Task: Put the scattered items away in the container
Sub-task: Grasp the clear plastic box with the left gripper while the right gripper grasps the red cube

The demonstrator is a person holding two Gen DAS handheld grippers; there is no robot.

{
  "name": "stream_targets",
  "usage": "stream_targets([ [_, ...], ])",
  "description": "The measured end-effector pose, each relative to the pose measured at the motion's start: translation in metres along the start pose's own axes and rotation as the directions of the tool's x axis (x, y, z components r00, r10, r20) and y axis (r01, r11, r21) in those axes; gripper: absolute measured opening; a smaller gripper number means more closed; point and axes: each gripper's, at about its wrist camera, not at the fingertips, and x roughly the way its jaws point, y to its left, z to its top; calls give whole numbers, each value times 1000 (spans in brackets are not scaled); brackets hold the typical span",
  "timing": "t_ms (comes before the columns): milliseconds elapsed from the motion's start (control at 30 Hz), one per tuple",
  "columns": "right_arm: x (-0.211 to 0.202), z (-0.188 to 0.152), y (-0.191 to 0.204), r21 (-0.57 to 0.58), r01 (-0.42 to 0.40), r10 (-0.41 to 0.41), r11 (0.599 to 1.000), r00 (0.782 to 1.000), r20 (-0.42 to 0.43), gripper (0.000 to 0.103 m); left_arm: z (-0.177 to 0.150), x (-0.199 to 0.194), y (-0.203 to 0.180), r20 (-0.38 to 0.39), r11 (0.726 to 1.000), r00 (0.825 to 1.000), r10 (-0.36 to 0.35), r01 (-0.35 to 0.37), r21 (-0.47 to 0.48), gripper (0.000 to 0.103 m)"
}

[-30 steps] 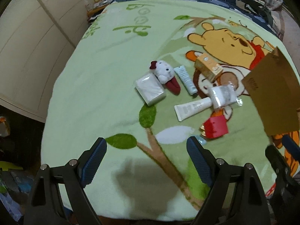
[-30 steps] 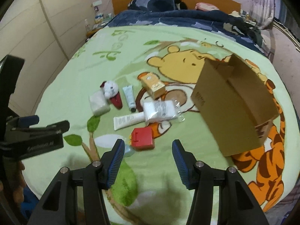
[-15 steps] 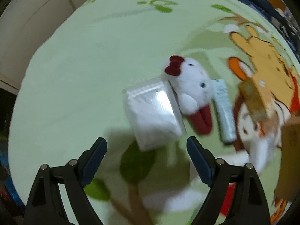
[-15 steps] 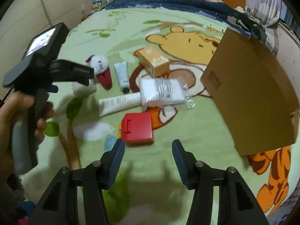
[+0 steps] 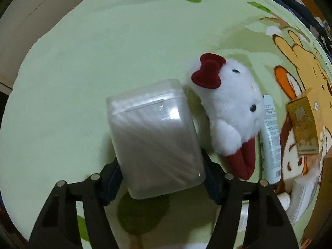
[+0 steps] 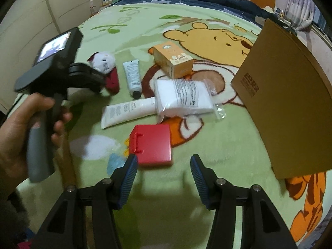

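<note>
Right wrist view, cardboard box (image 6: 286, 103) print blurred, perhaps unreadable, orange carton (image 6: 173, 62)

plush toy (image 5: 226, 112) right of swab box (image 5: 153, 143) — tube (image 5: 271, 137) beyond

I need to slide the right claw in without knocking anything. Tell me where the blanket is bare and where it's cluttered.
Bare: the strip between the red box and the cardboard box, right ahead of the right claw. Also bare: the green stretch beyond the plush toy. Crowded: the middle, where white tube, wipes pack and orange carton bunch together.
</note>
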Motion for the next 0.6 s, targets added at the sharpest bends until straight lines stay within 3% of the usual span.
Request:
stream_targets([
  [167, 27, 14, 3, 2, 19, -19, 1000, 1000, -19, 54, -8, 1, 1, 3, 999, 1000, 26, -26, 42, 68],
  [367, 43, 24, 18, -26, -29, 29, 999, 1000, 2, 57, -9, 2, -3, -9, 998, 1000, 28, -28, 56, 68],
  [600, 57, 23, 26, -4, -28, 28, 1000, 1000, -1, 68, -13, 2, -8, -18, 998, 1000, 21, -20, 65, 68],
])
